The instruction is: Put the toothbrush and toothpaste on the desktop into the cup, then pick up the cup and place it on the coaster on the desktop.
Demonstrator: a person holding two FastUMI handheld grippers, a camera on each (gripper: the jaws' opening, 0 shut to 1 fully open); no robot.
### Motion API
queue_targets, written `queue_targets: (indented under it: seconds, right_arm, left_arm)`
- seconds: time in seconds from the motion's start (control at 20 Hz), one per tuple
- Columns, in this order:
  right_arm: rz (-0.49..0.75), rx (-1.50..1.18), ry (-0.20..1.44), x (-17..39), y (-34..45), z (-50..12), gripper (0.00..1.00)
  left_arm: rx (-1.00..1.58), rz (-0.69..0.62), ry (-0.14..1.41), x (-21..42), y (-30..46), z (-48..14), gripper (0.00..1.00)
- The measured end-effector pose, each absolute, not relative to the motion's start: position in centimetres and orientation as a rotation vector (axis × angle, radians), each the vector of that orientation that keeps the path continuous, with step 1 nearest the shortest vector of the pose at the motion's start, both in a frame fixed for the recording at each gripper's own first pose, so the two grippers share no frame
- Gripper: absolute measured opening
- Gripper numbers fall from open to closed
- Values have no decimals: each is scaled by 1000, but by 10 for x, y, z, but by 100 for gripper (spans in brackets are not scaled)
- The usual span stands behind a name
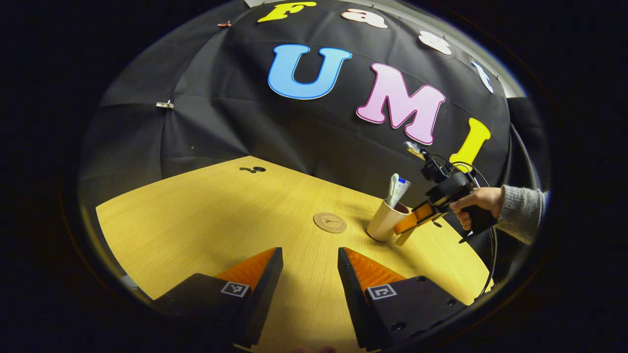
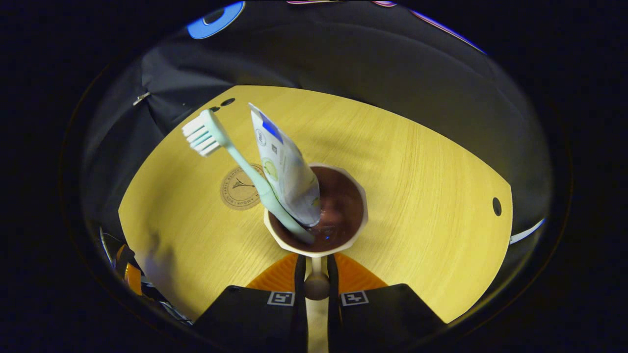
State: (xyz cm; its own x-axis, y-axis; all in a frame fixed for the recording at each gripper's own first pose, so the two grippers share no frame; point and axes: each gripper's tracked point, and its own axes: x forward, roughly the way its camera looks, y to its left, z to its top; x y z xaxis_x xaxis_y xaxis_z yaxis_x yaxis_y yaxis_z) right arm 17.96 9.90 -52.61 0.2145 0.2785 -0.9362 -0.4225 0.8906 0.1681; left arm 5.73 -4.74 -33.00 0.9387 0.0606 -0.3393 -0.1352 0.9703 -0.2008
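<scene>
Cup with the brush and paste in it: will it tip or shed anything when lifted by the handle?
Probably top-heavy: the toothbrush and toothpaste lean out one side of the cup. The right gripper pinches just its thin handle, so it may swing.

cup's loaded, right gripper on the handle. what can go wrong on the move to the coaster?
1. The right gripper pinches only the cup's thin handle, so the cup may swing or slip once lifted.
2. The toothbrush and toothpaste lean far past the rim toward the coaster; a tilt could tip them out.
3. The coaster is small; an off-centre landing seems possible.
</scene>
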Motion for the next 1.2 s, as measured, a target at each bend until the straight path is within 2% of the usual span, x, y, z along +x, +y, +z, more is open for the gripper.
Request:
queue_targets:
  seconds: [0.6,1.15,1.2]
  right_arm:
    - [656,-169,1254,189,210,-518,19]
    - [664,-214,1288,192,252,-547,19]
    - [671,-222,1289,190,250,-546,13]
  left_arm:
    - [-251,156,340,36,-26,-325,73]
    - [-275,195,344,36,-3,-329,73]
    - [-274,197,343,38,-2,-328,72]
